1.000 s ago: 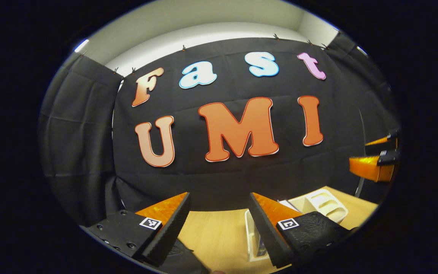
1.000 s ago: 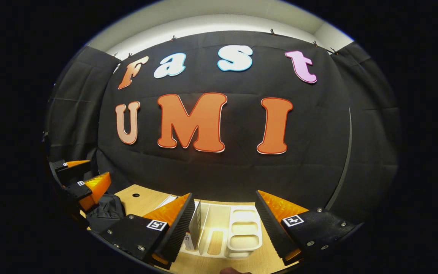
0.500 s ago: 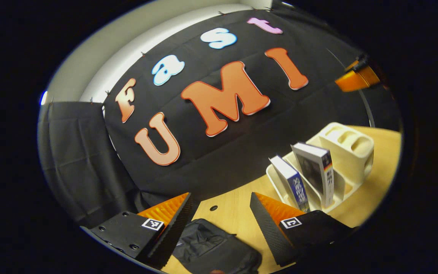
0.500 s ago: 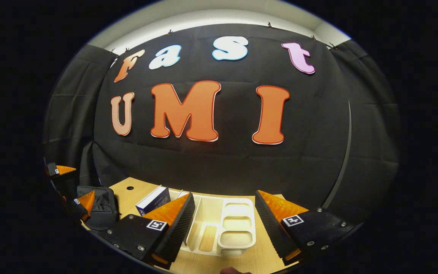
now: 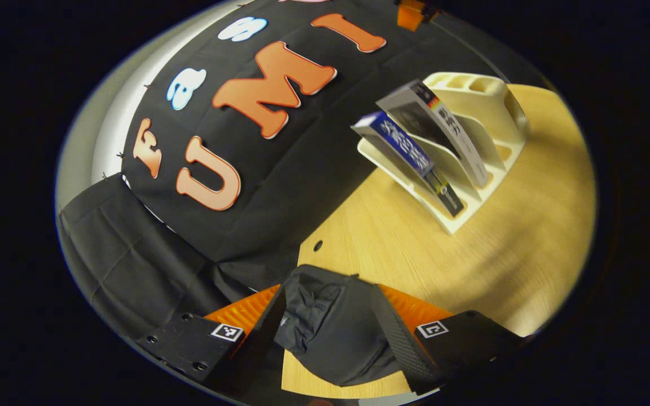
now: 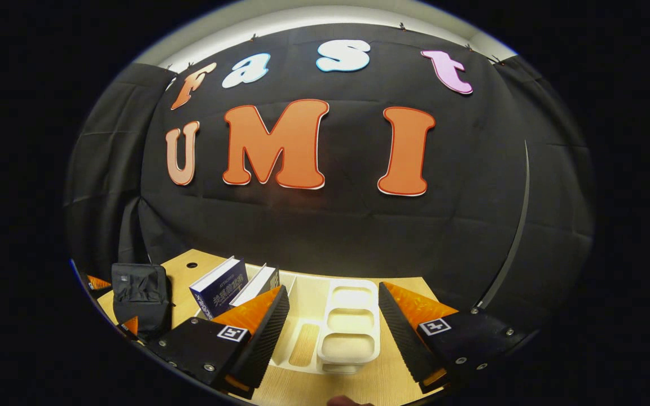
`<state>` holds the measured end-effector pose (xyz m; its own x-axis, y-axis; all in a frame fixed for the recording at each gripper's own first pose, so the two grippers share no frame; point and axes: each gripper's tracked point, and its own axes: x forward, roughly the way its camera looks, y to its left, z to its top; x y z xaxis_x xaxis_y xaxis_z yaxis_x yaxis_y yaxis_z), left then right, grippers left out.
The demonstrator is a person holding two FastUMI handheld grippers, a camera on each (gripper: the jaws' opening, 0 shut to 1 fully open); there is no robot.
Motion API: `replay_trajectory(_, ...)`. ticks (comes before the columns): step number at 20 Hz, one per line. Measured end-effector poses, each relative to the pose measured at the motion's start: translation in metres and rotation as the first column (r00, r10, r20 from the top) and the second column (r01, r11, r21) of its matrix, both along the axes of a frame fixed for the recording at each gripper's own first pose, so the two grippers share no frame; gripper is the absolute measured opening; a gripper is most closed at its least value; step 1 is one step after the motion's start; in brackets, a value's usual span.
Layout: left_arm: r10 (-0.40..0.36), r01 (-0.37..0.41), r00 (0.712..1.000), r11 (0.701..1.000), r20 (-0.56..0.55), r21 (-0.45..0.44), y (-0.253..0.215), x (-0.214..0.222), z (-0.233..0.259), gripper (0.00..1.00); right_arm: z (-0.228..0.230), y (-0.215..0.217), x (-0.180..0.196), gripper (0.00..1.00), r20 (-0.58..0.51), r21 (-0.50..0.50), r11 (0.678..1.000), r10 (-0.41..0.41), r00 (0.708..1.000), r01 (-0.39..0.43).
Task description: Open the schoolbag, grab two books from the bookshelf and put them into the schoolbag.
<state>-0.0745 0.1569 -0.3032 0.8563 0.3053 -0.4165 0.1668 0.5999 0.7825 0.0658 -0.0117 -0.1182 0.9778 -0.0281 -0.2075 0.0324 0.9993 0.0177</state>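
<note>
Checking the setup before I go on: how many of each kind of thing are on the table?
Books: 2, a blue one and a grey one, both leaning in the rack.
Schoolbags: 1, black.
Book racks: 1, cream.
Total: 4.

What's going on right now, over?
Left gripper open, straddling the black schoolbag. Right gripper open, above the bookshelf. Two books in bookshelf. Nothing blocking.
</note>
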Motion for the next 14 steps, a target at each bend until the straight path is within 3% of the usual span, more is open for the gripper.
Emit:
replay_trajectory(4,0.079,-0.067,0.989,0.993,-0.128,0.093,0.036,-0.028,-0.048,0.95,-0.005,-0.003,-0.003,0.94,-0.011,-0.006,1.0,-0.008,1.0,0.008)
replay_trajectory(7,0.098,-0.073,0.974,0.989,-0.202,0.131,0.053,-0.042,-0.08,0.96,-0.008,-0.01,-0.005,0.94,-0.018,0.0,1.0,-0.027,0.999,0.027)
replay_trajectory(14,0.123,-0.075,0.967,0.975,-0.225,0.211,0.073,-0.044,-0.096,0.95,-0.014,-0.022,-0.005,0.94,-0.036,0.016,0.998,-0.065,0.997,0.065)
